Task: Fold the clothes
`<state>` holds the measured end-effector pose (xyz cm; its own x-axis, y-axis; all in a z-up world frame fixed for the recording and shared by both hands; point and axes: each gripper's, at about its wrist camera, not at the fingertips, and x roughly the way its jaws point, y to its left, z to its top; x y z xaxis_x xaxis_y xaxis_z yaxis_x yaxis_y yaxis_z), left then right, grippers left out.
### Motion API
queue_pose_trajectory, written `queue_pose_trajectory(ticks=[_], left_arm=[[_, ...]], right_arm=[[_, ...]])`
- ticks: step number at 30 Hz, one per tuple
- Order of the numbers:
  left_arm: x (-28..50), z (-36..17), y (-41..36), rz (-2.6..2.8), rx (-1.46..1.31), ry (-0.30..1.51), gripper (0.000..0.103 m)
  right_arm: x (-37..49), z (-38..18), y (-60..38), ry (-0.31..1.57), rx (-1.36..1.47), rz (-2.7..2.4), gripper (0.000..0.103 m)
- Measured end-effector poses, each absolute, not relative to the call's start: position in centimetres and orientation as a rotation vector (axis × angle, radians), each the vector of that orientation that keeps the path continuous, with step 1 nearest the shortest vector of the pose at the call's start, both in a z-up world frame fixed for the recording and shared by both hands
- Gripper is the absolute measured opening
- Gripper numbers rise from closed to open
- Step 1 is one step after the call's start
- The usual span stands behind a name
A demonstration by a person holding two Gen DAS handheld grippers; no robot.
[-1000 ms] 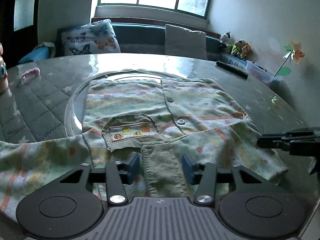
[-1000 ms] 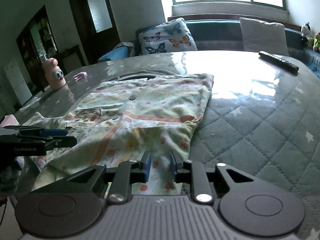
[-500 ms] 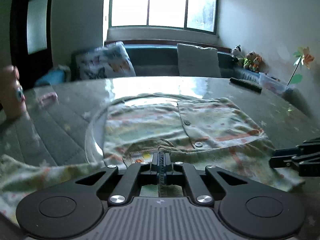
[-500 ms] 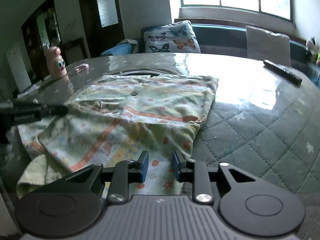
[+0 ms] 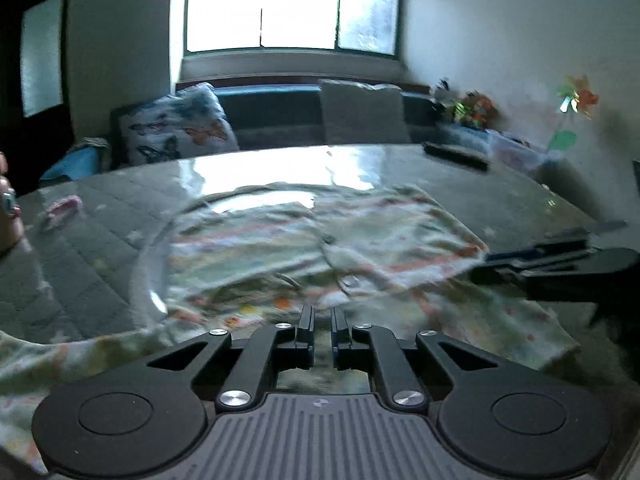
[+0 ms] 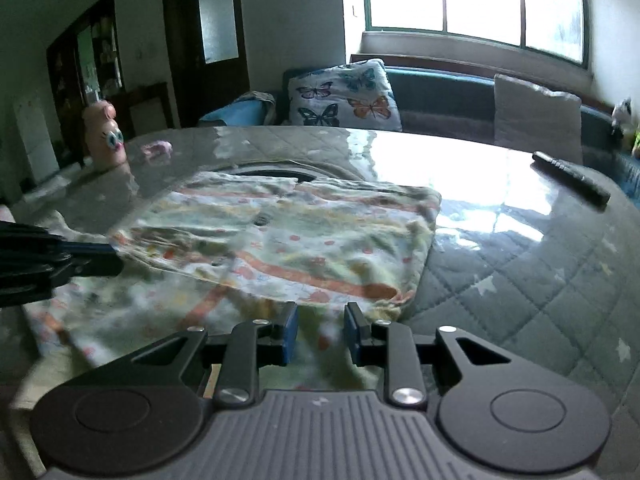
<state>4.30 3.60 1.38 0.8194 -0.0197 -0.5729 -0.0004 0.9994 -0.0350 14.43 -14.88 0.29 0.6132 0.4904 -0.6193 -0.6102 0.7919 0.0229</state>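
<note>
Soft printed garment [image 6: 304, 240] lies rumpled on glossy quilted table [image 6: 540, 280].

A pale, buttoned child's shirt [image 6: 304, 240] printed with orange stripes and small dots lies spread front-up across the quilted worktop [image 6: 520, 280]. Its near hem is rumpled and partly lifted, with 1 sleeve trailing left.

Garment [image 6: 304, 240]: pale cream-green, orange stripes, small red-orange dots. Worktop [image 6: 540, 280]: grey quilted cover, white stars. Cushion [image 6: 344, 96], twelve o'clock: white, orange and teal butterflies.
</note>
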Motion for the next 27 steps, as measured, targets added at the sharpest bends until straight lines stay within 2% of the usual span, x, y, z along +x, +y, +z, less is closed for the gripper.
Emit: queue_pose_trajectory(ticks=[1,2,11,17,27], left_arm=[[4.4,1.1,3.4,-0.017,-0.028,0.617,0.009],[4.5,0.9,3.3,-0.022,-0.027,0.624,0.009],[4.7,-0.4,3.6,-0.011,-0.02,0.648,0.01],[3.6,0.2,4.4,0.013,-0.036,0.641,0.012],[1.0,1.3,5.9,0.078,-0.059,0.617,0.015]], right_arm=[[14.6,-0.1,-14.8,0.653,-0.219,0.613,0.012],[14.6,-0.4,-14.8,0.652,-0.229,0.593,0.011],[14.8,-0.5,-15.0,0.659,-0.208,0.596,0.012],[13.6,0.4,-14.5,0.65,-0.181,0.636,0.018],[9.9,1.0,-9.1,0.617,-0.222,0.865,0.018]])
